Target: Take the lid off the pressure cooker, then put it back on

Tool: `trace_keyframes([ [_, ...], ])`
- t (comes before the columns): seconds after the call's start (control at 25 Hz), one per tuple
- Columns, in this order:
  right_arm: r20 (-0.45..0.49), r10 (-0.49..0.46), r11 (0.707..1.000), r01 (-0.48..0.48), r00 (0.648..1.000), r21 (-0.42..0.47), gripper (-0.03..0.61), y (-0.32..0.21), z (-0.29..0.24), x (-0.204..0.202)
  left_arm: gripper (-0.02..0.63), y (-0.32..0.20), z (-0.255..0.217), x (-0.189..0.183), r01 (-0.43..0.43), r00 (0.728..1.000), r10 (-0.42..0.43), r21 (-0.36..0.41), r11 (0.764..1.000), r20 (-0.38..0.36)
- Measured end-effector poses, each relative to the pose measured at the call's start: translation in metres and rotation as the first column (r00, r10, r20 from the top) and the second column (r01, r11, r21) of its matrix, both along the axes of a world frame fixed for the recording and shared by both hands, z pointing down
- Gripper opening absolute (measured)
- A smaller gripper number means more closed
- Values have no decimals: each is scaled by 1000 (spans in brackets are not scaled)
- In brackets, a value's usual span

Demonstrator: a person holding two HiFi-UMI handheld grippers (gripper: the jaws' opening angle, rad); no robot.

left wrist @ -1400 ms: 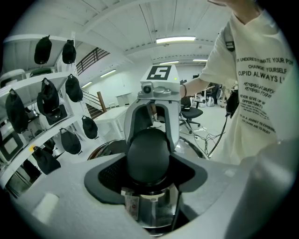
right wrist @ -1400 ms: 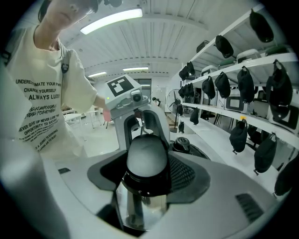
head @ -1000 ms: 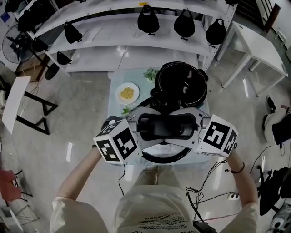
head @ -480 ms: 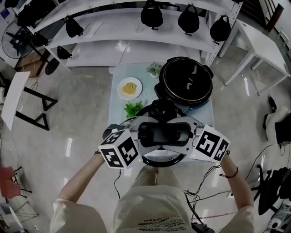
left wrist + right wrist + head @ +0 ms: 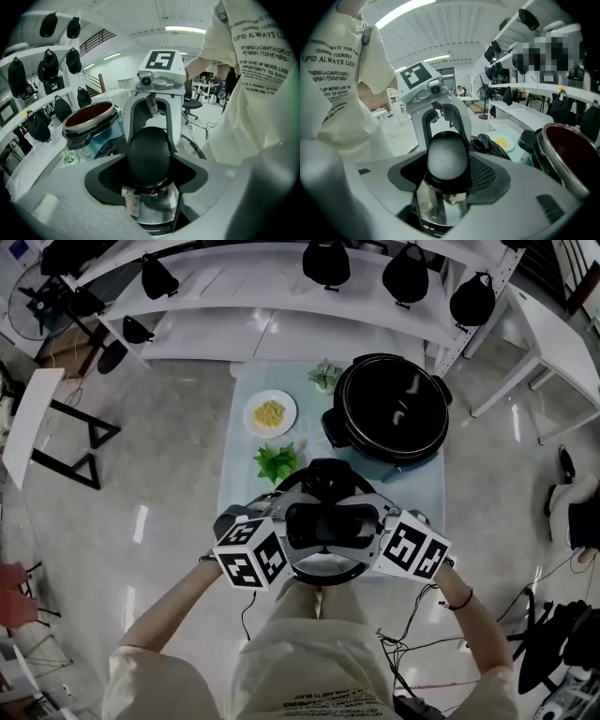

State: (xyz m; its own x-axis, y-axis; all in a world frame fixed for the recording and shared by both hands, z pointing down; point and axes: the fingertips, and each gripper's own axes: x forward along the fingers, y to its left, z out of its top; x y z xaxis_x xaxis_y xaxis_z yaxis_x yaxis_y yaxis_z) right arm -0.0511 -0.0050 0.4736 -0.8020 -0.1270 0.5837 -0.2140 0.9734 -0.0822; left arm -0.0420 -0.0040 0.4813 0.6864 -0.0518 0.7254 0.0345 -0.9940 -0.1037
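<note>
Black lid [image 5: 330, 524] held by left tongs [image 5: 281, 518], right tongs [image 5: 382, 523].

White plate of yellow food [image 5: 270, 413], green leaves [image 5: 277, 462] near it, pale blue table [image 5: 242, 479], black items [image 5: 326, 261] on white shelves [image 5: 234, 334]

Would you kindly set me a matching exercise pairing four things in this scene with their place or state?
1 lid
2 cooker pot
3 plate
4 green leaves

A stands open on the table
B carries yellow food
C off the pot, nearest the person
D on the table, between plate and lid

Pairs: 1-C, 2-A, 3-B, 4-D
</note>
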Motion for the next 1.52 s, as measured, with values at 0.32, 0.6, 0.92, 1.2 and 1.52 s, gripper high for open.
trace_keyframes([
  [0.32,-41,-24,999,23,999,-44,273,-2,48,-1,290,-3,46,-2,16,998,-14,-23,1000,58],
  [0.6,-97,-27,999,23,995,-42,273,-9,79,1,290,-9,79,0,33,997,-31,-29,999,77],
  [0.92,-156,-33,999,26,987,-41,273,-8,101,5,290,-7,104,4,43,994,-39,-41,998,99],
  [1.2,-181,-43,999,37,982,-37,273,-6,113,6,289,-5,117,5,54,992,-48,-46,997,119],
  [1.52,-198,-40,998,32,979,-45,273,-4,121,10,289,-3,123,8,46,989,-40,-33,998,144],
])
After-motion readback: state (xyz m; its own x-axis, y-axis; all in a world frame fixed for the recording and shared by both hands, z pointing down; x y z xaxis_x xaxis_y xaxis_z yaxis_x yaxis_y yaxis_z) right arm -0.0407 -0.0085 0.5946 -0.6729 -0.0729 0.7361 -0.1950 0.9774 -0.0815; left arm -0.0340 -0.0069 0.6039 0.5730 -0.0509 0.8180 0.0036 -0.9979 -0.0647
